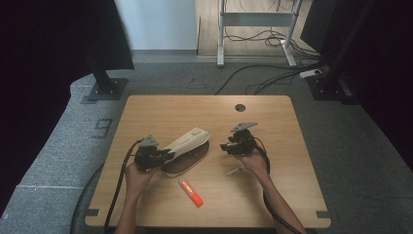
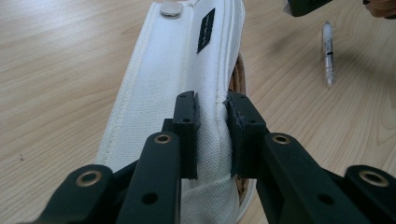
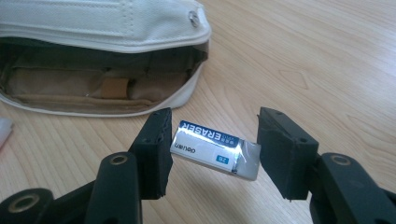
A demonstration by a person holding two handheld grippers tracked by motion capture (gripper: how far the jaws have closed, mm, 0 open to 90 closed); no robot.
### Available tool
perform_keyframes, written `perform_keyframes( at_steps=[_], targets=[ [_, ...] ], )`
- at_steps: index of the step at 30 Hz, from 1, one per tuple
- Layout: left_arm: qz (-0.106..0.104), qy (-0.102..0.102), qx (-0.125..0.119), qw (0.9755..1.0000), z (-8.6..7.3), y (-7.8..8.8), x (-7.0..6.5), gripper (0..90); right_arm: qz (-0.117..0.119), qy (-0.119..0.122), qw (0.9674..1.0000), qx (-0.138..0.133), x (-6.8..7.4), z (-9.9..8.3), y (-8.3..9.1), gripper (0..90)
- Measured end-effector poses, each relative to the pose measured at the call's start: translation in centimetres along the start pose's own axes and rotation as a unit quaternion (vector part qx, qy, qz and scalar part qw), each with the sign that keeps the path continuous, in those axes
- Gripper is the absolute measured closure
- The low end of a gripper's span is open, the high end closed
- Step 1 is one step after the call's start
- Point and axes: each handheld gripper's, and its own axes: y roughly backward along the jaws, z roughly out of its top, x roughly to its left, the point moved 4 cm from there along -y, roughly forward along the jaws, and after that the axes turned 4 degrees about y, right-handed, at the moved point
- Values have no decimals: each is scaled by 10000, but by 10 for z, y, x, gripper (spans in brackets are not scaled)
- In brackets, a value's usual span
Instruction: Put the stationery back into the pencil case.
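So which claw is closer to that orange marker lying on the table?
Left, though only slightly. The left claw is clamped on the pencil case's flap, just above-left of the orange marker. The right claw, gripping an eraser, sits farther up-right.

Even, soft light falls on the desk (image 1: 272,195) in the high view; the frame's left and right edges sink into near black and its corners bow. Shadows under things are faint. In both gripper views the near black fingers (image 2: 187,135) look slightly soft, and the eraser (image 3: 212,149) wrapper's right end catches glare, perhaps from overhead.
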Motion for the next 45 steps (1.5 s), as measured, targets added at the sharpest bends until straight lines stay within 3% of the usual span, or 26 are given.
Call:
perform_keyframes(
  at_steps=[25,45],
  targets=[
    [-3,-27,-37,10000,1,2,-1,751,305,241,9992,125,35,23,-46,456],
    [-40,-24,-68,10000,2,3,-3,752,246,370,9988,187,48,30,-78,456]
  ],
)
